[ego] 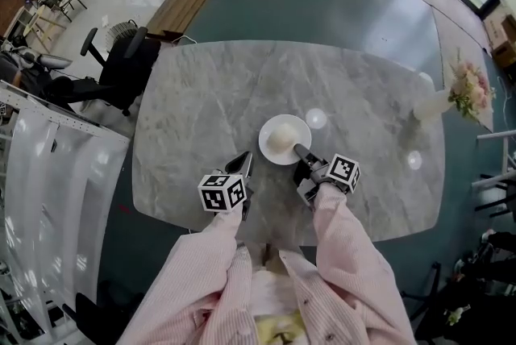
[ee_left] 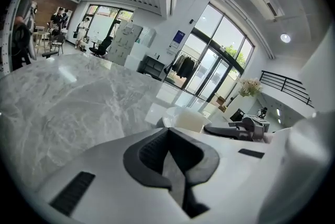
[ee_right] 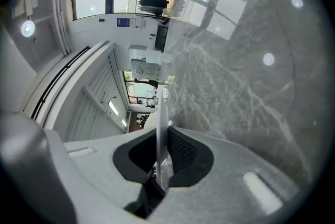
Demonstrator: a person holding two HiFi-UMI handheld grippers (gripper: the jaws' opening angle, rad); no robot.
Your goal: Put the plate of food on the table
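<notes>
A white plate point(ego: 284, 139) with a pale round bun point(ego: 280, 140) on it is over the near middle of the grey marble table point(ego: 201, 101). Whether it rests on the top I cannot tell. My right gripper point(ego: 301, 151) is shut on the plate's near right rim. In the right gripper view the rim point(ee_right: 161, 123) runs edge-on between the pads. My left gripper point(ego: 243, 164) is just left of the plate, shut and empty, apart from it. From the left gripper point(ee_left: 168, 154) view, the plate point(ee_left: 183, 118) and the right gripper point(ee_left: 235, 131) show ahead to the right.
A white vase of pink flowers point(ego: 451, 97) stands at the table's right end. A black office chair point(ego: 121, 69) is off the far left corner, and a white rack point(ego: 48, 174) stands on the left. The table's near edge point(ego: 274, 239) is close to my body.
</notes>
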